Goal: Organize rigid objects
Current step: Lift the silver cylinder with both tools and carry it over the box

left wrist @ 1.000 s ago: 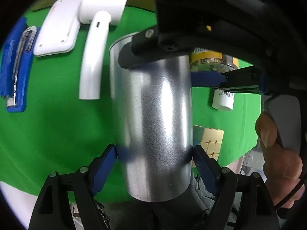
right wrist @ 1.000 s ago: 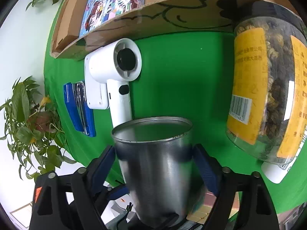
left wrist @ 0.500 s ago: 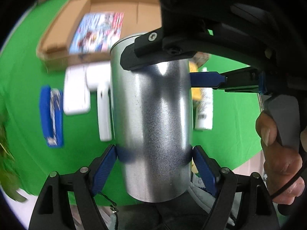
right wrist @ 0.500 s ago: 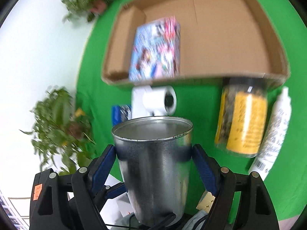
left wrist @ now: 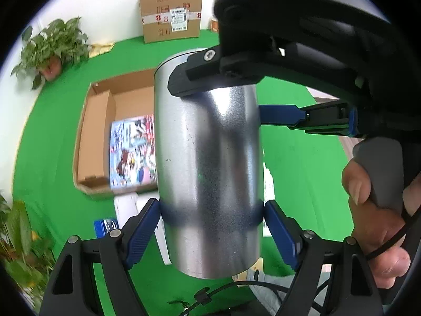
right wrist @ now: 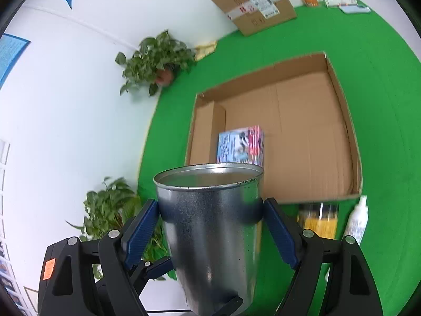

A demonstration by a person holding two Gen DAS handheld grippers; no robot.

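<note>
Both grippers grip a tall silver metal cup (left wrist: 208,171) (right wrist: 210,223), which hangs in the air above the green table. My left gripper (left wrist: 211,210) is shut on the cup's lower body, its blue pads (left wrist: 147,226) pressing both sides. My right gripper (right wrist: 210,208) is shut on the cup just under its open rim; in the left wrist view its black finger (left wrist: 194,84) lies across the cup's top. Beyond the cup lies an open cardboard box (right wrist: 342,131) (left wrist: 89,137) with a colourful book (right wrist: 240,144) (left wrist: 131,152) flat inside it.
A yellow-labelled jar (right wrist: 318,221) and a white bottle (right wrist: 356,221) lie before the box's near wall. A white appliance (left wrist: 126,205) and blue stapler (left wrist: 104,226) lie to the left. A sealed carton (right wrist: 252,2) and potted plants (right wrist: 155,60) stand farther off. A hand (left wrist: 373,210) holds the right gripper's handle.
Both grippers have risen with the cup still held between them. The table items have shrunk and slid down; the open box, far carton and plants have come into view.
</note>
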